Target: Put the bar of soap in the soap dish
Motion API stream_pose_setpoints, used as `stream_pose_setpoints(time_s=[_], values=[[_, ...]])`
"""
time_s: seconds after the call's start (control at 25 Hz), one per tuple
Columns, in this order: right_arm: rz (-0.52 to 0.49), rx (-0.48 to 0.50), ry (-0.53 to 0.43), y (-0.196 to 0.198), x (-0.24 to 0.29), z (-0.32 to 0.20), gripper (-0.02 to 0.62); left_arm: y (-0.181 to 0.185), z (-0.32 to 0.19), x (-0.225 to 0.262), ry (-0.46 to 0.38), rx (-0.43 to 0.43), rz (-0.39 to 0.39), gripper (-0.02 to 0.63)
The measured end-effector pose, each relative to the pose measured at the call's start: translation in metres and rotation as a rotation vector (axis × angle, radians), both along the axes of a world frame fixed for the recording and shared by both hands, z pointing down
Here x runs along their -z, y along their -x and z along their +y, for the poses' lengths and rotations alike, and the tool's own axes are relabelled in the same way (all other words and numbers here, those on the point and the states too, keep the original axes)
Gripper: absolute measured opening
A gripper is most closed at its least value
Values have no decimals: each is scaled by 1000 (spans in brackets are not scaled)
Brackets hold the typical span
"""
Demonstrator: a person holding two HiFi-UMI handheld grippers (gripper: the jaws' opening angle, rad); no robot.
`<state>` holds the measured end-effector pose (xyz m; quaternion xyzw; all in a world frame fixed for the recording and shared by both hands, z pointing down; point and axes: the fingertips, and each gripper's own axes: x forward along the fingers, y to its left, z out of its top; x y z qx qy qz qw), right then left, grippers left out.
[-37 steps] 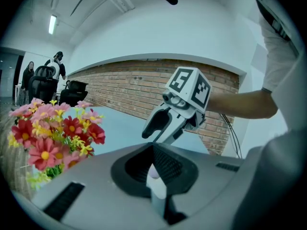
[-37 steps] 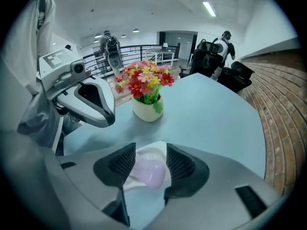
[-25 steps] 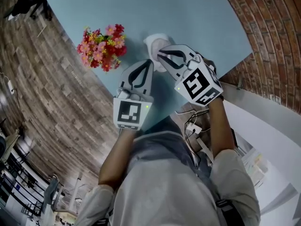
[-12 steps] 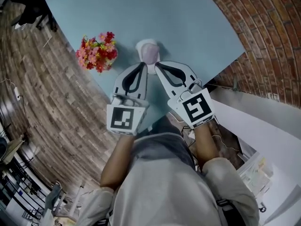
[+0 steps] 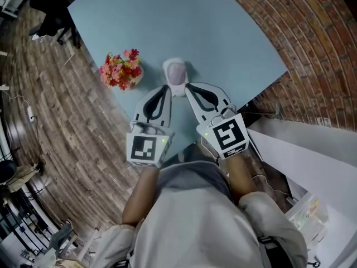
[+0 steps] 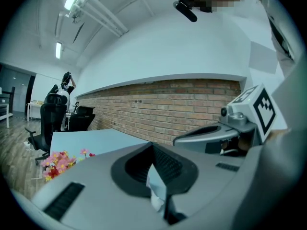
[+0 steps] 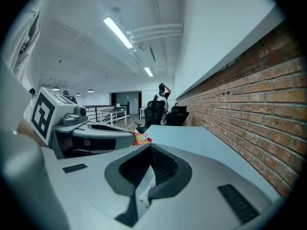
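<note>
Pale blue table [image 5: 212,32] bore a soap bar [image 5: 177,71] in its soap dish [image 5: 166,76], while the left gripper [image 5: 167,88] and right gripper [image 5: 187,86] hovered near, jaws closed, empty.

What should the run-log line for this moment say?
soap in dish; left gripper shut, empty; right gripper shut, empty
</note>
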<state>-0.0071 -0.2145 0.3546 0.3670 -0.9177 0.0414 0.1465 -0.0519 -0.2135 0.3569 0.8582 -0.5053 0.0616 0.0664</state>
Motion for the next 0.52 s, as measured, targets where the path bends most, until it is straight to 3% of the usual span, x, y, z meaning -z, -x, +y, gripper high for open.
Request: stream_pose_setpoints(time_s=[0.52], values=[[-21, -7, 13, -22, 13, 25, 12, -15, 22, 11, -14, 6, -30, 3]])
